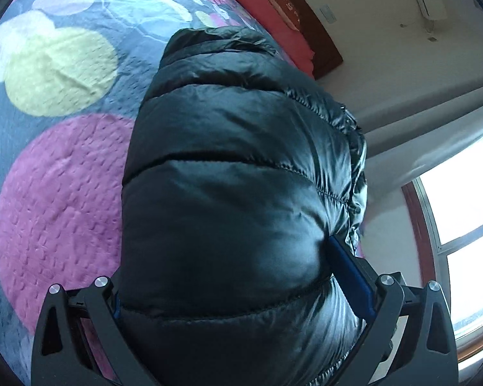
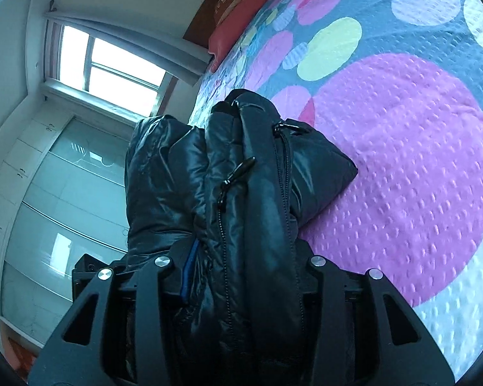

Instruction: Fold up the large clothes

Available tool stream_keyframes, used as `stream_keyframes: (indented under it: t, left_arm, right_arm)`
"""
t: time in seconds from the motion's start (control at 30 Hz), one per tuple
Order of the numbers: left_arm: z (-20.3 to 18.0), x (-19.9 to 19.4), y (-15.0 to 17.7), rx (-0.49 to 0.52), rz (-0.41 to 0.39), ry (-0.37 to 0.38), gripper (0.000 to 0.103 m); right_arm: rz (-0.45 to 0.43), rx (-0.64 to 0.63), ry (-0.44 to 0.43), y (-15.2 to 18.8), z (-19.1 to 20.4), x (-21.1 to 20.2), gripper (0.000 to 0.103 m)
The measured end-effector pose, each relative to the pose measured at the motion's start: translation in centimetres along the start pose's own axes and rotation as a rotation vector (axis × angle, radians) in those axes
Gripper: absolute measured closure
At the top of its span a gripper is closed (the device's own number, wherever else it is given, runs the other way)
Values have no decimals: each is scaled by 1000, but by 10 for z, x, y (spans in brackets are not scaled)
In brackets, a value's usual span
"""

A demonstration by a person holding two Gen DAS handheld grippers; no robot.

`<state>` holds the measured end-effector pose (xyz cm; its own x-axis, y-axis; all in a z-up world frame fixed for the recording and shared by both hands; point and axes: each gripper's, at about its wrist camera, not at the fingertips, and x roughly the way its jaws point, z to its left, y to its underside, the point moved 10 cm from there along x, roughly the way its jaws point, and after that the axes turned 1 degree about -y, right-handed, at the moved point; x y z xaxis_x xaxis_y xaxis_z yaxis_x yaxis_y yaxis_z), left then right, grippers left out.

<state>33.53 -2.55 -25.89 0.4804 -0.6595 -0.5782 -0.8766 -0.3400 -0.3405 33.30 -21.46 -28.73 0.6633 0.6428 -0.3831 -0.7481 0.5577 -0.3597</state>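
Bedroom, polka-dot bedspread [image 1: 61, 173] beneath. Black puffer jacket [image 1: 235, 193] — already bundled into thick layers — is grasped by left gripper [image 1: 241, 289] and right gripper [image 2: 241, 276], near the bed; folding appears nearly complete — final placement remains.

Cool bluish daylight from blown-out window [image 2: 112, 67]; soft sheen on black puffer jacket [image 1: 241, 177]; strong fisheye bending, dark vignette corners, slight blur at edges.
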Motion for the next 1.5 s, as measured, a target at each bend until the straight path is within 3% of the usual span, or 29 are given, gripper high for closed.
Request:
stream_keyframes:
  t: [0.37, 0.87, 1.27, 1.5]
  left_arm:
    - [13, -3, -6, -8, -8, -2, 4]
    - [11, -7, -9, -8, 6, -35, 4]
    - [1, -26, -5, 28, -26, -139, 4]
    - [7, -34, -5, -70, -24, -70, 4]
  right_arm:
    - [-11, -24, 69, 3, -4, 6, 41]
    - [-18, -10, 139, 3, -4, -4, 28]
    - [-25, -13, 176, -1, -7, -22, 23]
    - [-22, -9, 173, -3, -10, -32, 19]
